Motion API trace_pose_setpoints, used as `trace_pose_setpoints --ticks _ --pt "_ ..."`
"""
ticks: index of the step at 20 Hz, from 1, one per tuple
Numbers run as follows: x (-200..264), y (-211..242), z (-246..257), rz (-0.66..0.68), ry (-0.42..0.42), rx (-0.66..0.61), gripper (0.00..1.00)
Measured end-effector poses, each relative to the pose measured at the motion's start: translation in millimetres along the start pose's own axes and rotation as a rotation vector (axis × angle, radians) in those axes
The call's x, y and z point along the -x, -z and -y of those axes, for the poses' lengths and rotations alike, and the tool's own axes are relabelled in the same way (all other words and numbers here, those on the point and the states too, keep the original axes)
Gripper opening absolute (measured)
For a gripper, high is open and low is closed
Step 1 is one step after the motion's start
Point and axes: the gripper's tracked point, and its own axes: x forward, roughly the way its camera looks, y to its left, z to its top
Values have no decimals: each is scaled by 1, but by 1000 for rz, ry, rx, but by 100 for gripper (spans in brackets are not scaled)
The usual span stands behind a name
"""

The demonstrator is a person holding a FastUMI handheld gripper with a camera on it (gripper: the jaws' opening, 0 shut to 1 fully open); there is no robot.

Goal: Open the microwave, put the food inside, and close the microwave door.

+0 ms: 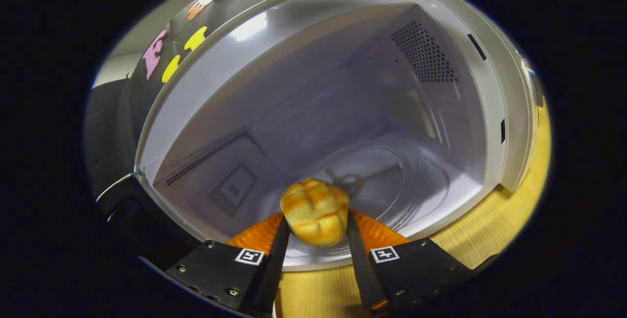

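A golden bread roll (315, 211) is pinched between both fingers of my gripper (316, 220), which is shut on it. The roll hangs just at the front opening of the white microwave (514, 127), above the near rim of its glass turntable (392, 185). The microwave cavity lies open straight ahead of the fingers, with a perforated vent (423, 53) on its right wall. The dark open door (122, 195) stands off to the left of the cavity.
The microwave stands on a light wooden table (490, 234) that runs under and to the right of the fingers. The booth's black cloth wall (147, 87) rises behind the microwave on the left.
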Motion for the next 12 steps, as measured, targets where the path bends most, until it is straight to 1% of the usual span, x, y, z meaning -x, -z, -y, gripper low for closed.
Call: trace_pose_setpoints --ticks 1,2,3,5,7,10,12 --pt "-1 -2 -4 20 -14 10 64" --pt "-2 -5 0 31 4 38 69" --pt "-1 -6 2 42 12 69 80" --pt "4 -7 1 51 18 111 96" --pt "13 -14 1 66 26 132 96" --pt "44 -22 -12 50 -38 114 96" --pt "74 -34 -26 66 -96 141 96"
